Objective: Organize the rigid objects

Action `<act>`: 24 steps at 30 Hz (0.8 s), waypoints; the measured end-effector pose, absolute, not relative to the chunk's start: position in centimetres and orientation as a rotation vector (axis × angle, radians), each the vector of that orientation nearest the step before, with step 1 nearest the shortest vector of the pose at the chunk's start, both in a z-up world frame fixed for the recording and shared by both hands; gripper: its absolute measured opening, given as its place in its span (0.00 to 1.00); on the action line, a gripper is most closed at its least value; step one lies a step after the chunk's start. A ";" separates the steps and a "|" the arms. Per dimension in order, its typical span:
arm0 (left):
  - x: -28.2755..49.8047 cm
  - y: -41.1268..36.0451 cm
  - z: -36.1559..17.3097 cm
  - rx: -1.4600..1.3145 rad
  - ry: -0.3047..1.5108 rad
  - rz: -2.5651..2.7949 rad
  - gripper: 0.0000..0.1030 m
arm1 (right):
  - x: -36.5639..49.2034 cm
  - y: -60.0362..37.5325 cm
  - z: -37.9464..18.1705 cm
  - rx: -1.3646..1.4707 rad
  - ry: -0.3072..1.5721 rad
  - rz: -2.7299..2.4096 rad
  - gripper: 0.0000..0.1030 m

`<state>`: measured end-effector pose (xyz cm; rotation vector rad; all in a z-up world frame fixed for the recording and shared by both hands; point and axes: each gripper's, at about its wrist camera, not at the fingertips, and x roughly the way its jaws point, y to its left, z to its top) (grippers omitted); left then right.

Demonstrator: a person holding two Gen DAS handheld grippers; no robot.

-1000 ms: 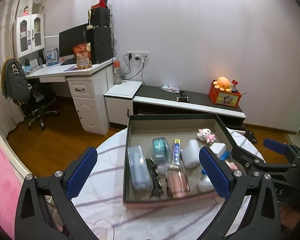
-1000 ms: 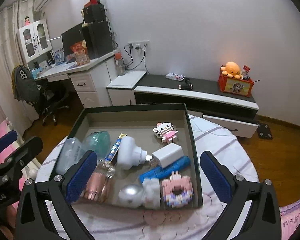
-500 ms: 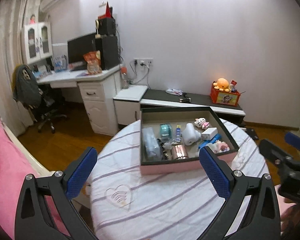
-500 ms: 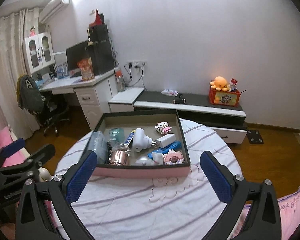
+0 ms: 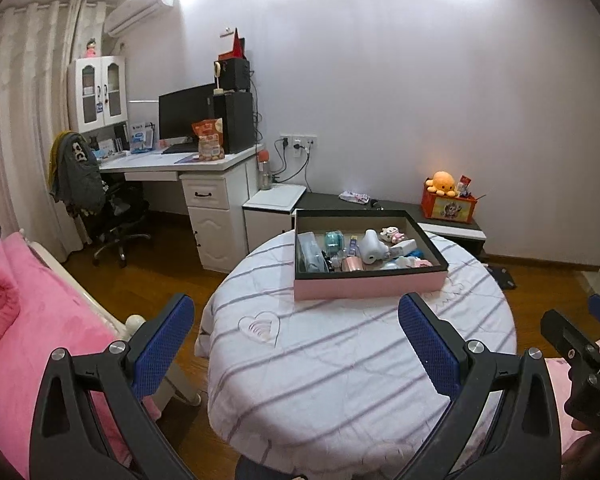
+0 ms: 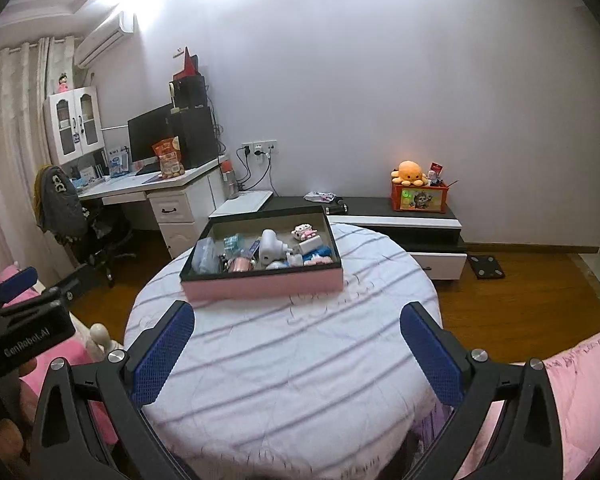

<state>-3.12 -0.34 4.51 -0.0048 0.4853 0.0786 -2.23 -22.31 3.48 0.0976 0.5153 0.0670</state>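
A pink box with a dark rim (image 5: pixel 370 285) (image 6: pixel 262 283) stands at the far side of a round table with a striped white cloth (image 5: pixel 340 360) (image 6: pixel 300 360). It holds several small objects, among them a white bottle (image 5: pixel 370 246) (image 6: pixel 270 245), a pink can (image 5: pixel 352 265) and a small pink-white toy (image 5: pixel 393 235) (image 6: pixel 305 232). My left gripper (image 5: pixel 296 344) is open and empty, well back from the box. My right gripper (image 6: pixel 296 344) is open and empty, also well back.
A pink bed (image 5: pixel 28 320) lies at the left, pink bedding (image 6: pixel 572 380) at the right. A white desk with monitor (image 5: pixel 180 160) and an office chair (image 5: pixel 100 208) stand at the back left. A low black cabinet (image 6: pixel 400 220) carries an orange plush toy (image 6: pixel 410 171).
Both grippers have pulled far back and up from the box. One second ago they hovered right over it; now the whole table shows. Both stay open.
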 end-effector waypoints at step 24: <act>-9.2 -0.3 6.2 -0.006 0.440 0.070 1.00 | -8.3 -21.0 5.7 0.055 0.425 0.091 1.00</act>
